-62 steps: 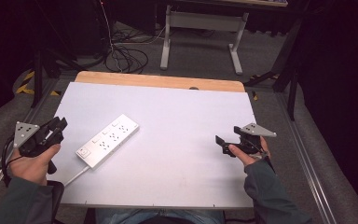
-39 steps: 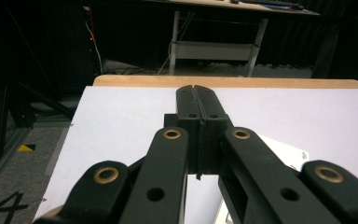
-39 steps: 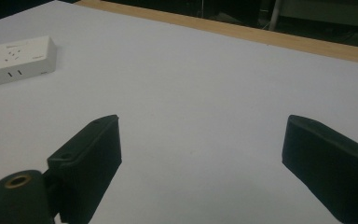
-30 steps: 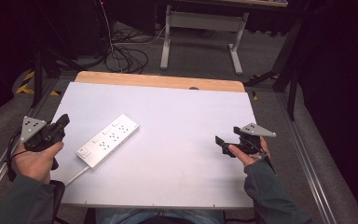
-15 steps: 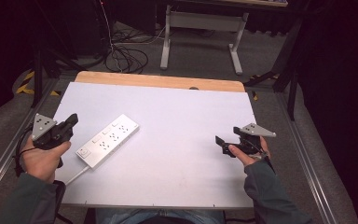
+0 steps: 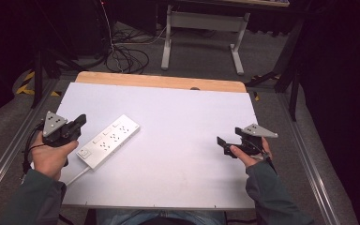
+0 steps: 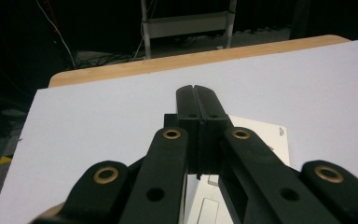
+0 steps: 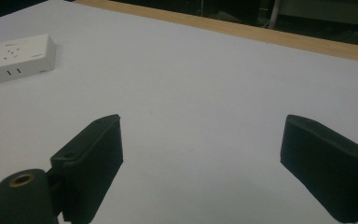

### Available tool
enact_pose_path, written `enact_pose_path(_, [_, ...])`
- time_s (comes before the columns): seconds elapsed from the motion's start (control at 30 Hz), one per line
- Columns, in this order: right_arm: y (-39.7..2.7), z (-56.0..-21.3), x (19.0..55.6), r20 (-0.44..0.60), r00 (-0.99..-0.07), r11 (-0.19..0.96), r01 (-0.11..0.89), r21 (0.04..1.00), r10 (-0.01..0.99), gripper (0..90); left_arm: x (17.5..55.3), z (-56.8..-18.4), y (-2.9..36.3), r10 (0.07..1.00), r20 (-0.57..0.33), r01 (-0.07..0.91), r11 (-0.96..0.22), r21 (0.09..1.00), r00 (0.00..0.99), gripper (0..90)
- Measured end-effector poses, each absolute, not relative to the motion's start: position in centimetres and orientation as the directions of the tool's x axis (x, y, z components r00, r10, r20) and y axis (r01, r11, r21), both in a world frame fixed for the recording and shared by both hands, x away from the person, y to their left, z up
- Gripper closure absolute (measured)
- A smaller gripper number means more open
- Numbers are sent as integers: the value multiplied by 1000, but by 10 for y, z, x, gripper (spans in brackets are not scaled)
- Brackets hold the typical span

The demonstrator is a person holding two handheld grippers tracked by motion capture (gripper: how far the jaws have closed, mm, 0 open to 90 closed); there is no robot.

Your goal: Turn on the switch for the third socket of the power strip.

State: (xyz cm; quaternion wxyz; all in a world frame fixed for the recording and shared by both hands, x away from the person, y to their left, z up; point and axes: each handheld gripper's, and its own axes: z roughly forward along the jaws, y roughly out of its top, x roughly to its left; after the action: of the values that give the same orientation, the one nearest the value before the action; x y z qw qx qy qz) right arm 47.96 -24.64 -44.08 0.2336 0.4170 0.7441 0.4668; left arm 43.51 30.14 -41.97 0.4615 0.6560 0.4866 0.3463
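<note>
**Strip waits, left gripper closing in**

Strip [image 6: 108, 141] — a white power strip — lies flat on the desk [image 6: 178, 112], angled, with its switch end toward the person and its white cord [image 6: 75, 177] running off that end toward the desk's near edge. It is the one thing on the desk, and everything else is best placed from it.

Just beside the strip's switch end, on its outer side, the left gripper [image 6: 78, 123] hovers in the person's hand. Its fingers [image 7: 197, 100] are pressed together with nothing between them; in the left gripper view they point over the strip's body, which shows white beneath them. Well apart from the strip, across the desk, the right gripper [image 6: 221, 144] rests low in the other hand, its fingers [image 8: 93, 154] spread wide over bare desk and aimed back toward the strip, which sits far off in the right gripper view.

Judged from this, the work is at the approach — no contact with the strip yet. With the fingers together, the left gripper seems set either to press the switch or to nudge the strip; a grasp would call for spreading the fingers first, then coming down across the strip's narrow width. The right gripper looks ready to steady the far end if the strip slides.
</note>
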Motion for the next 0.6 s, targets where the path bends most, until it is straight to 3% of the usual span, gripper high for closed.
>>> enact_pose_path(0.6, [-246, -441, 479, 40, -544, 219, 403, 888, 838, 135, 449, -425, 288, 938, 33, 363, -165, 917, 344, 900])
